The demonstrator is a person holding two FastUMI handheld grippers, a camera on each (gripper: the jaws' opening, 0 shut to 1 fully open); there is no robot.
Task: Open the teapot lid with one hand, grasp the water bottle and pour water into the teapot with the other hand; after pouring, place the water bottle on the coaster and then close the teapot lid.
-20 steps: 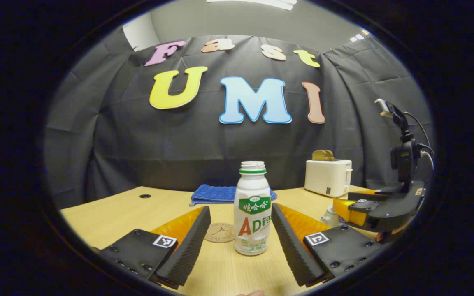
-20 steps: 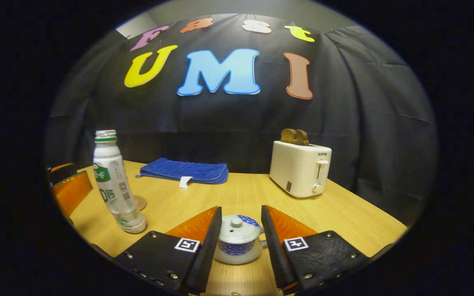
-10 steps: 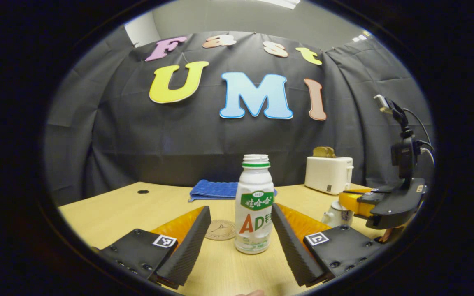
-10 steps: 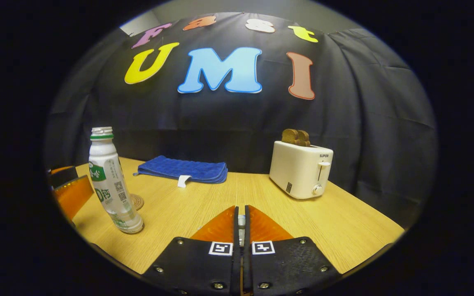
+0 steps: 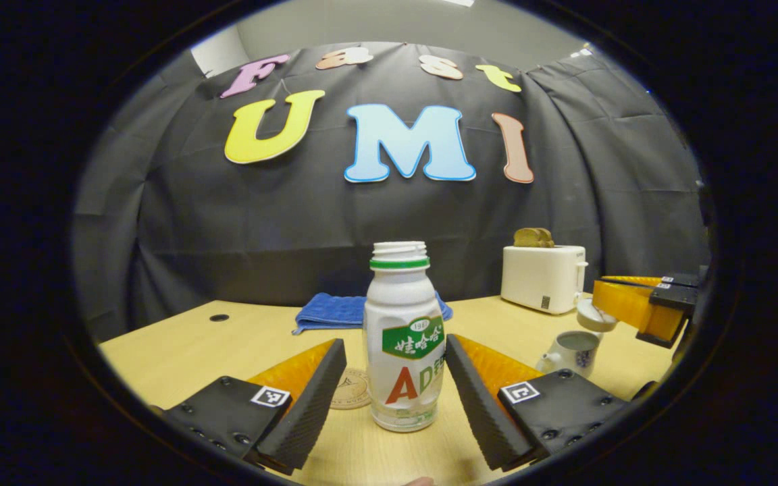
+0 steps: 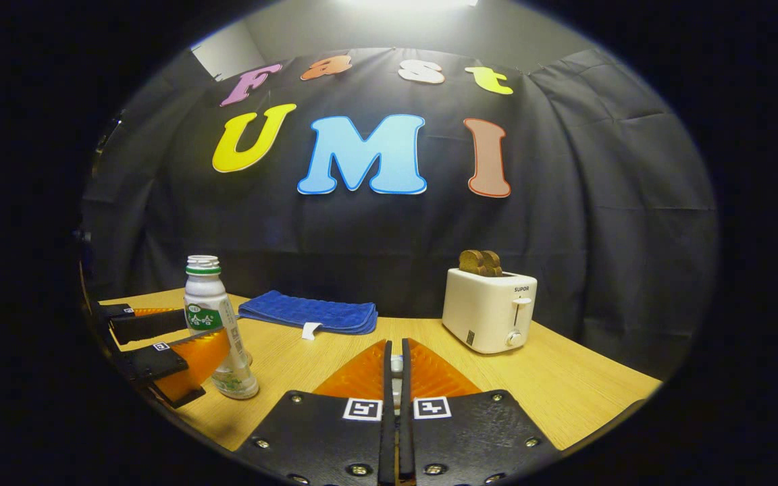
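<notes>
- In the left gripper view the left gripper [image 5: 396, 398] is spread wide, with the water bottle [image 5: 404, 337] standing upright on the desk [image 5: 179, 351] between its two fingers; a gap shows on each side of the bottle, so neither finger touches it.
- The bottle has no cap, and a green ring sits below its open neck.
- Just behind the bottle on its left, a round coaster [image 5: 350, 397] lies flat on the desk, partly hidden by the bottle.
- Toward the right of that view the teapot [image 5: 571, 349] stands on the desk with its top open.
- The right gripper [image 5: 605, 312] hangs above and just to the right of the pot with the teapot lid [image 5: 596, 316] at its tip, lifted clear of the pot.
- In the right gripper view that gripper's fingers are pressed nearly together around something small and pale; it is probably the lid's knob, though little of it can be made out.
- Farther back on the desk a folded blue cloth [image 6: 308, 314] lies near the wall.
- To its right stands a white toaster [image 6: 490, 309] with bread [image 6: 481, 262] sticking out of its slots.
- The right gripper view also shows the bottle at left with the left gripper's fingers on either side of it.
</notes>
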